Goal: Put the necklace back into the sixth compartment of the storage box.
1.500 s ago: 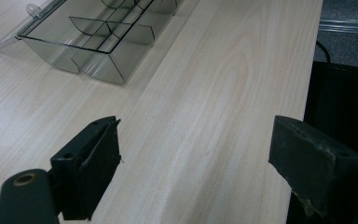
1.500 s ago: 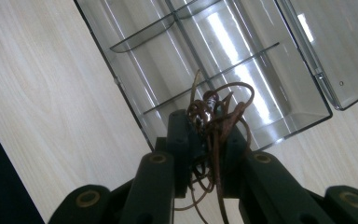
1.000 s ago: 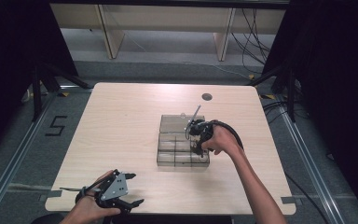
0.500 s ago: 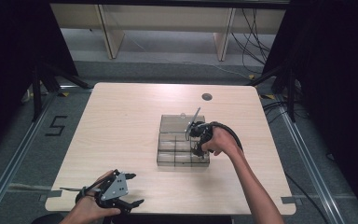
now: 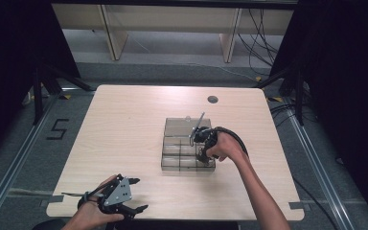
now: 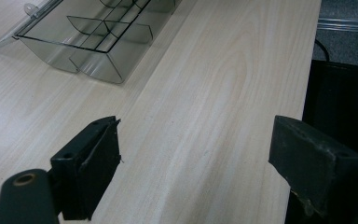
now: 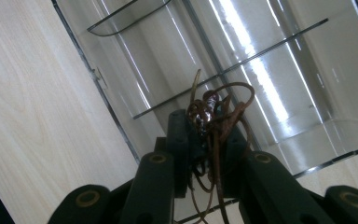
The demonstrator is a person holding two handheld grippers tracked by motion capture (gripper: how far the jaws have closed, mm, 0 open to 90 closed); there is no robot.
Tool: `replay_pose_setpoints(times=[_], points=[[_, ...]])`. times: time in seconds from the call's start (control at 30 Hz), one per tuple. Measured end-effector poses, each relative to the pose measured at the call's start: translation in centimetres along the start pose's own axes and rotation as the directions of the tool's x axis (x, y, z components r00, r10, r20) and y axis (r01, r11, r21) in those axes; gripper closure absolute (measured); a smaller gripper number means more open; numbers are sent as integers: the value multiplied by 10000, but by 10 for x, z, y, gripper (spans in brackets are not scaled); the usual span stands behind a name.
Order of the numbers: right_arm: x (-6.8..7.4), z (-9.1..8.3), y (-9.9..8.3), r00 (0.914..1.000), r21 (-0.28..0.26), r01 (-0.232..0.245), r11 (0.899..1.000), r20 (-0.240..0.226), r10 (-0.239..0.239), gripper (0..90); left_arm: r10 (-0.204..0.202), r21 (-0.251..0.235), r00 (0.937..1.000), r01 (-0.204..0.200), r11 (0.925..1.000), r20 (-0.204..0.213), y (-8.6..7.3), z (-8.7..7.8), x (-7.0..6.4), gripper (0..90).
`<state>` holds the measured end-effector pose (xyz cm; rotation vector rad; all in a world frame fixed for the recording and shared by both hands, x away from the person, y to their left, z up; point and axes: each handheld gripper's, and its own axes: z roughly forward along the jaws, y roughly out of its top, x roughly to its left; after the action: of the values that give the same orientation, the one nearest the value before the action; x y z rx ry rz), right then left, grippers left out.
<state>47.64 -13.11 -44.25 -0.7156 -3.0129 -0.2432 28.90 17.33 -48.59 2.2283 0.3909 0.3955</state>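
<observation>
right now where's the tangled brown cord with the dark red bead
The tangled brown cord with the dark red bead is pinched in the right hand-held gripper, just above the clear plastic compartment box at the box's near right corner, right of the table's centre in the high view.

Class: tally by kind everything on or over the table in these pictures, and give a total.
Clear compartment box: 1
Brown cord bundle: 1
Grippers, the left gripper and the right gripper: 2
Total: 4
</observation>
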Motion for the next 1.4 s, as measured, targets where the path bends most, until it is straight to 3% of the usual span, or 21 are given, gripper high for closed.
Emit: replay_pose_setpoints(times=[0.1, 0.13, 0.17, 0.37, 0.43, 0.6, 0.77, 0.8, 0.83, 0.87, 0.93, 1.07, 1.1, 1.17, 1.2, 1.33, 1.37, 1.4], points=[[1, 2, 1, 9997, 171, -236, 9996, 10, 236, 790, -8, 33, 10000, 8, 10000, -3, 0, 0, 0, 157], [2, 3, 1, 9994, 293, -339, 9990, -46, 341, 789, 165, 106, 9999, -165, 9998, -44, 0, -1, 1, 157], [1, 3, 1, 9998, 219, -176, 9996, -7, 176, 790, -14, 37, 10000, 14, 10000, -6, 0, 0, 0, 157], [3, 4, 1, 9994, 355, -326, 9988, -83, 330, 789, -7, 28, 10000, 7, 10000, -22, 0, 0, 0, 157], [2, 4, 1, 9999, 351, -100, 9993, -99, 103, 789, -20, 4, 9999, 20, 10000, -104, 0, -1, 0, 158], [3, 6, 0, 9981, 500, -531, 9973, -282, 545, 781, -19, 17, 10000, 19, 10000, -97, 0, -1, 0, 158], [1, 4, -1, 9975, 197, -631, 9978, -307, 636, 713, -31, -20, 10000, 30, 10000, -33, 0, 0, 0, 158], [-1, -1, -2, 9978, 23, -650, 9979, -157, 651, 665, -47, 44, 10000, 47, 10000, 11, 0, 0, 0, 158], [1, -5, -1, 9950, 80, -1001, 9949, -1, 1001, 656, -68, 22, 10000, 68, 10000, 17, 0, 0, 0, 158], [-1, -6, -1, 9973, -137, -739, 9972, -37, 739, 647, 176, 176, 9998, -175, 9997, -37, 0, -1, 1, 157], [0, -11, -1, 9960, -398, -890, 9952, -71, 888, 639, 152, 115, 9999, -152, 9998, -23, 0, -1, 1, 158], [-1, -15, -2, 9954, -459, -954, 9944, 34, 956, 616, -22, 35, 10000, 22, 10000, 17, 0, 0, 0, 158], [0, -17, -2, 9949, -448, -1003, 9939, 53, 1007, 608, 168, 118, 9999, -168, 9998, -14, 0, -1, 1, 158], [0, -17, -2, 9942, -476, -1074, 9931, 42, 1078, 602, 183, 134, 9998, -183, 9997, -20, 0, -1, 1, 157], [-2, -19, -3, 9957, -741, -909, 9931, 102, 919, 593, -92, -43, 10000, 93, 9999, 18, 0, 1, -1, 158], [-2, -23, -5, 9932, -792, -1137, 9903, 160, 1154, 579, 151, 167, 9999, -151, 9997, 43, 0, -1, 1, 158], [-2, -24, -5, 9937, -875, -1103, 9900, 100, 1116, 578, -96, -48, 9999, 96, 9999, 28, 0, 1, -1, 157], [0, -26, -5, 9915, -923, -1282, 9874, 83, 1295, 576, -90, -23, 10000, 90, 10000, 32, 0, 1, -1, 157]])
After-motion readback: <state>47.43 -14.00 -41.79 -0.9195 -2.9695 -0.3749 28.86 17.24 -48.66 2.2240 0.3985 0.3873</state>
